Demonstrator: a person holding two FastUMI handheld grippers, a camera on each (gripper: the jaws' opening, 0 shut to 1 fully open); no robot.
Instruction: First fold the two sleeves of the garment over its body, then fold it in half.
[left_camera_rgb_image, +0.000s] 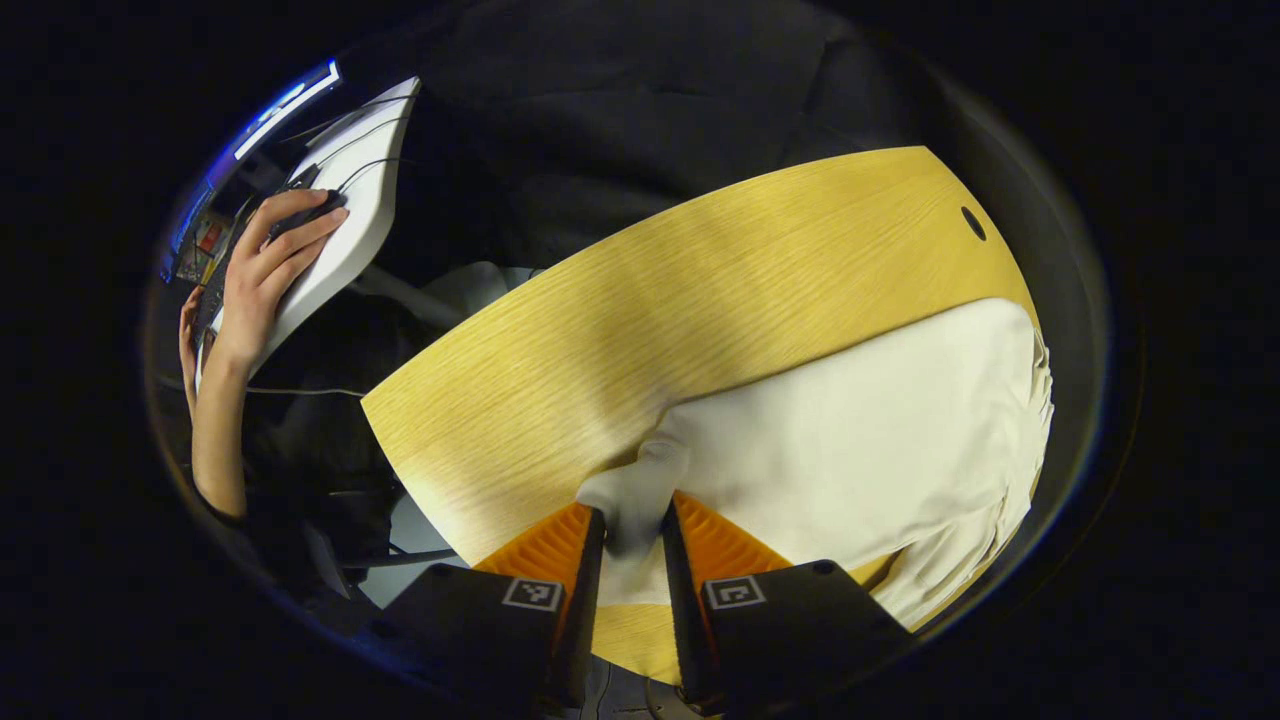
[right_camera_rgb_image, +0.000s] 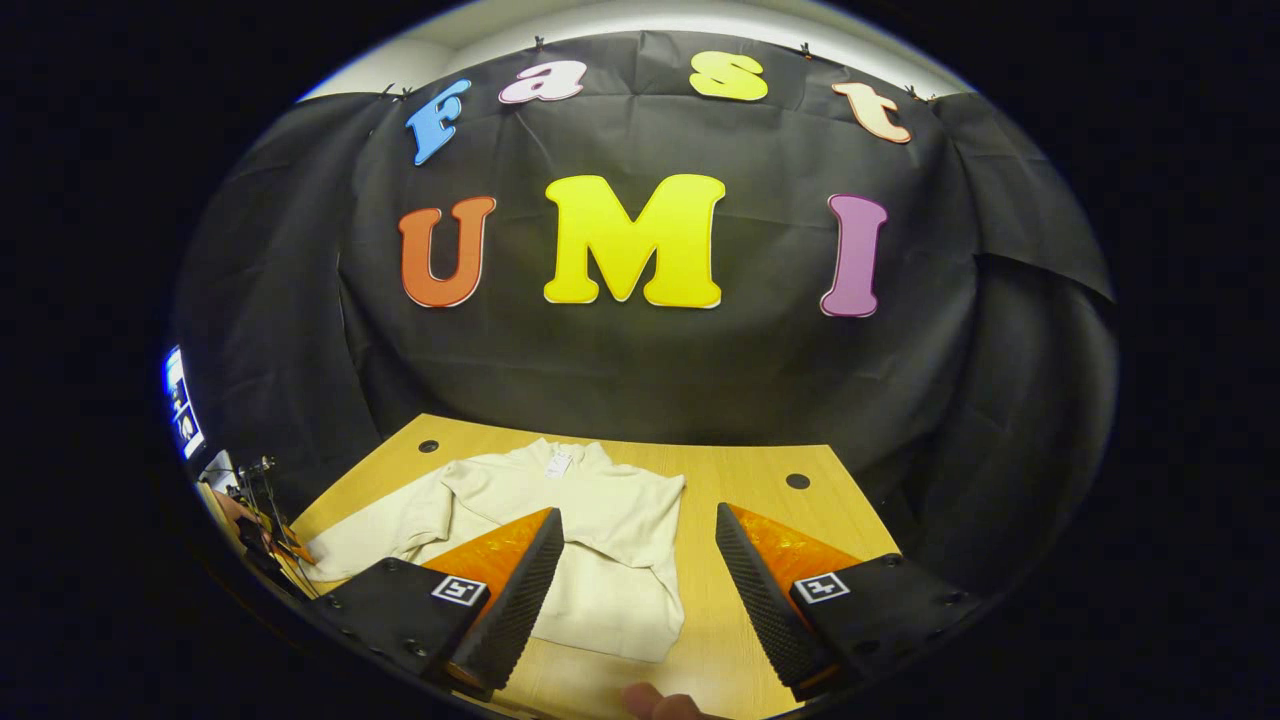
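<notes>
A cream long-sleeved garment (right_camera_rgb_image: 610, 540) lies flat on the wooden table (right_camera_rgb_image: 770, 500), collar toward the far wall. Its sleeve (right_camera_rgb_image: 370, 535) on the left stretches out toward the table's left edge. On the right side the cloth looks folded in over the body. In the left gripper view my left gripper (left_camera_rgb_image: 633, 510) is shut on the cuff (left_camera_rgb_image: 645, 470) of a sleeve, and the garment's body (left_camera_rgb_image: 860, 430) spreads to the right of it. My right gripper (right_camera_rgb_image: 638, 512) hovers open above the garment's near part, with nothing between its fingers.
Cable holes (right_camera_rgb_image: 797, 481) sit near the table's far corners. A person's hand (left_camera_rgb_image: 265, 270) rests on a white surface (left_camera_rgb_image: 360, 200) with cables, off the table's left side. A fingertip (right_camera_rgb_image: 660, 702) pokes in at the bottom of the right gripper view.
</notes>
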